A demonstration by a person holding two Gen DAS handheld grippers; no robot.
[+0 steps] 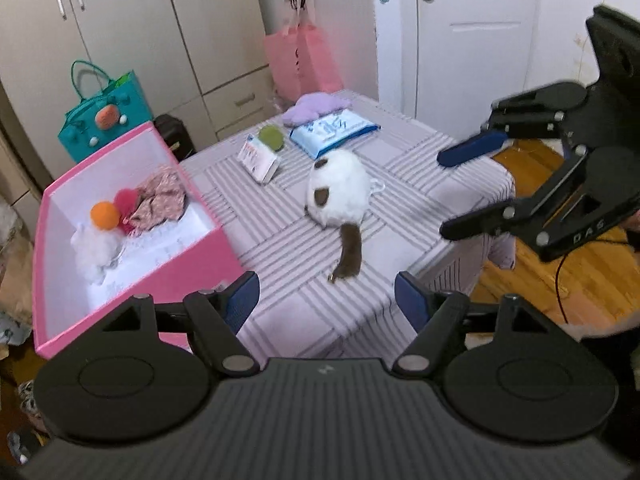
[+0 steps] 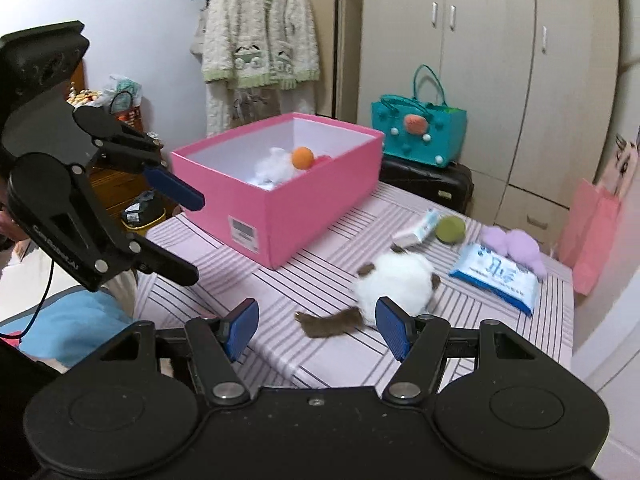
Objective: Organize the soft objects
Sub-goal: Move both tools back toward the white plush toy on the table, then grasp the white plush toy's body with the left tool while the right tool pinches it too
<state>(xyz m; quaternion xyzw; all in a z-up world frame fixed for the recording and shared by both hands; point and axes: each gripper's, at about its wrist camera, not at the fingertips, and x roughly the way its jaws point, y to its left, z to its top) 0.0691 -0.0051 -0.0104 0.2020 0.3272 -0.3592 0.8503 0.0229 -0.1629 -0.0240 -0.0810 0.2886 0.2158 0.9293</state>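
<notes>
Left wrist view: left gripper (image 1: 326,292) has its jaws spread wide and empty, above the near edge of the worktop (image 1: 404,164).
Right wrist view: right gripper (image 2: 316,326) also has its jaws spread, nothing between them.
Right gripper from the left: at 3 o'clock, jaws apart, in the air over the worktop's right corner.
Plush toy (image 1: 338,194): white with brown patches and a brown tail, lying on the striped cloth at mid-worktop, just beyond both pairs of jaws, touching neither.
Pink box (image 1: 132,276): open, at 9 o'clock of the toy, on the worktop's left side.
Box contents: orange ball (image 1: 105,215), red pompom (image 1: 127,201), crumpled cloth (image 1: 160,200), white fluff (image 1: 94,246).
Farther back, 12 o'clock: small carton (image 1: 260,160), green ball (image 1: 270,137), wipes pack (image 1: 334,130), purple plush (image 1: 314,106).
</notes>
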